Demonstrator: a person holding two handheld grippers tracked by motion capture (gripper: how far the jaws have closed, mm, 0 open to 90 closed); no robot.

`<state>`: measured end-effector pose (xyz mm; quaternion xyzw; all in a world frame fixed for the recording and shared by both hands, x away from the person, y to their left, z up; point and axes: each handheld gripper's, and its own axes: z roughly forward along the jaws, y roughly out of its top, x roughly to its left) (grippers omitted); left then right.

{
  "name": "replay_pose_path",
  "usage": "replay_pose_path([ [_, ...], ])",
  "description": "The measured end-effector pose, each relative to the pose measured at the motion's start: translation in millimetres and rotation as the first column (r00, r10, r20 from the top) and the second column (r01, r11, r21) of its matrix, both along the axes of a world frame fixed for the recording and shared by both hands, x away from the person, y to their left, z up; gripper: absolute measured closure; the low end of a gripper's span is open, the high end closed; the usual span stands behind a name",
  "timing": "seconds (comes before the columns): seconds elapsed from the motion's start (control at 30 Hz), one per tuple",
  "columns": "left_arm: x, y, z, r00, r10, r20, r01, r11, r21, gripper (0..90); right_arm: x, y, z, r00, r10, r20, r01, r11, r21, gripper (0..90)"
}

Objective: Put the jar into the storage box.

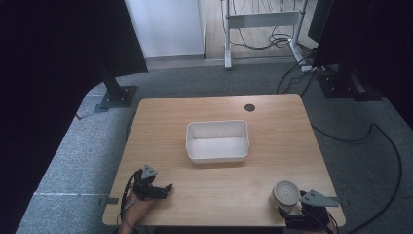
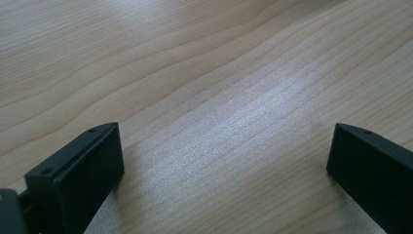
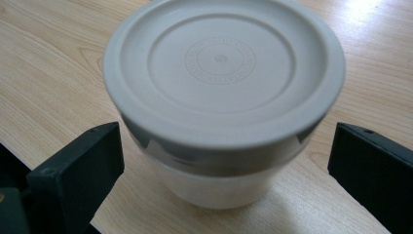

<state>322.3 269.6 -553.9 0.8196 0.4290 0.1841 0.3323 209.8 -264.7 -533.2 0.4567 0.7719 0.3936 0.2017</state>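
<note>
Step in hand, by the look of it: grasping the lidded tub [image 3: 221,97] at the near right corner of the worktop [image 1: 219,190].

Right gripper [image 3: 224,161]: jaws spread wide, one on each side of the tub, neither touching. Tub upright between them, slightly ahead of the tips, its grey lid [image 3: 221,63] overhanging the paler body. In the high view, same tub [image 1: 285,193] just beyond the right gripper [image 1: 292,214].

Left gripper [image 2: 224,156]: jaws spread too, nothing between them but bare wood; in the high view resting at the near left edge [image 1: 158,191], well apart from the tub.

To do the grasp well:
- Push forward a little more, so the tub's widest part sits squarely between the jaws rather than at the tips.
- Set the jaws below the lid rim, on the body; a pinch on the lid alone might pop it off or slip.
- Keep the tub centred so both jaws meet it together; otherwise likely to skid sideways on the smooth wood.
- Close gently: thin plastic wall, probably springy.
- Lift straight up before heading for the white bin [image 1: 217,141] lying beyond the jaws at mid-worktop, a likely destination.
</note>
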Motion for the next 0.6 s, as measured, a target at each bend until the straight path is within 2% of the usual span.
replay_pose_path([
  [0.4, 0.0, 0.0, 0.0, 1.0, 0.0, 0.0, 0.0, 1.0, 0.0, 0.0, 11.4, 7.6, 1.1, 0.9999, 0.013, -0.001, -0.013, 1.0, 0.002, 0.6],
  [0.6, 0.0, 0.0, 0.0, 1.0, 0.0, 0.0, 0.0, 1.0, 0.0, 0.0, 17.7, 11.5, -1.1, 0.9996, 0.024, -0.012, -0.024, 1.0, -0.003, 5.8],
])
